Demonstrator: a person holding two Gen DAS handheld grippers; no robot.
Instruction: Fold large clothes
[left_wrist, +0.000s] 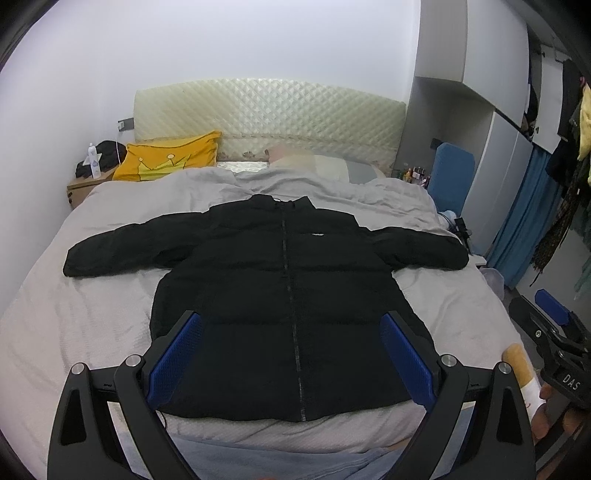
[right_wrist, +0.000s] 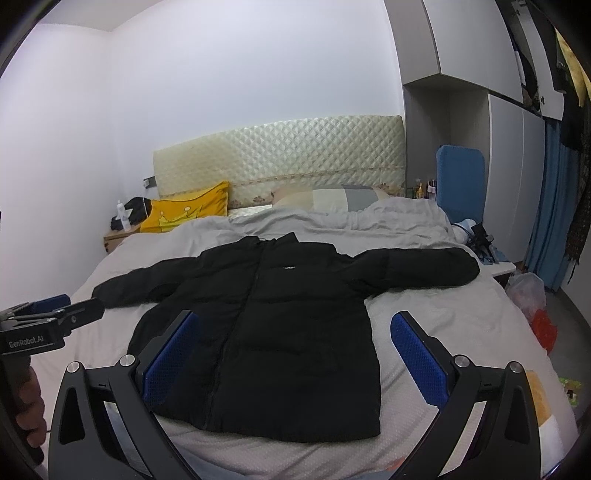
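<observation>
While both claws hang above the foot of the bed (left_wrist: 66, 325), a black puffer jacket (left_wrist: 288, 295) lies flat on the grey bedspread, front up, zipped, sleeves spread to either side, collar toward the quilted headboard (left_wrist: 269, 118). The left claw (left_wrist: 291, 354) is spread wide and holds nothing; the right claw (right_wrist: 295, 354) is likewise spread and empty. A yellow pillow (left_wrist: 170, 158) leans near the headboard.

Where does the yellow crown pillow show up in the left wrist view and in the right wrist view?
Left wrist view: the yellow crown pillow sits upper left, at the head of the bed, beyond the black puffer jacket.
Right wrist view: it sits left of centre, again beyond the jacket's collar.
Shared landmark: the quilted headboard, directly behind the pillow in both.
</observation>
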